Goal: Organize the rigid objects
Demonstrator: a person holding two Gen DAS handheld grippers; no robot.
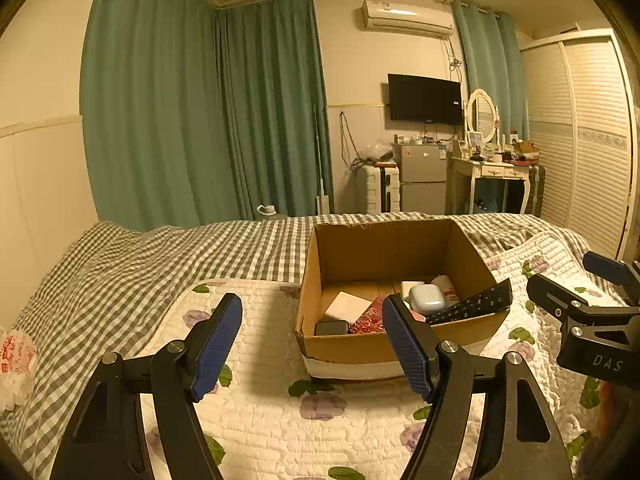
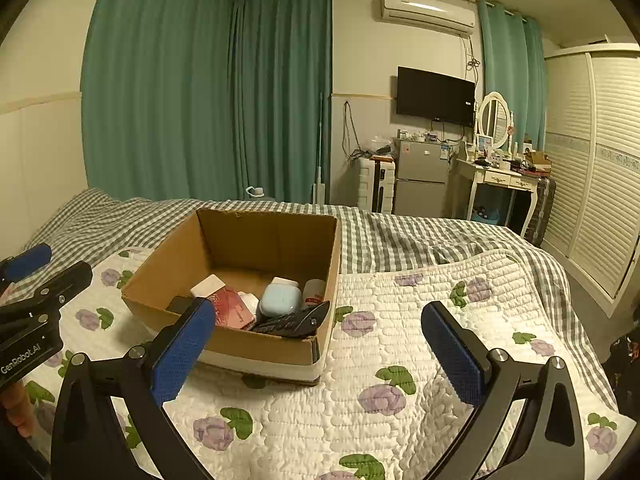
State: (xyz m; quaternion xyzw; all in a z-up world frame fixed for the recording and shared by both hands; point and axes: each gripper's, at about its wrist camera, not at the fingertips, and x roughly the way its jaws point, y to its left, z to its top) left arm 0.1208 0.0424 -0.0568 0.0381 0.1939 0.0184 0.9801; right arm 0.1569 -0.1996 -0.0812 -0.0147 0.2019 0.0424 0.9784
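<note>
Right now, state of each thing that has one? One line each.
left tool: open, empty, held above the quilt.
right tool: open, empty.
cardboard box: open-topped, on the quilt, partly filled.
remote control: in the box, tilted, its end resting on the near rim.
earbud case: shut, in the box.
TV: screen dark.
curtains: drawn shut.
wardrobe doors: shut.
</note>
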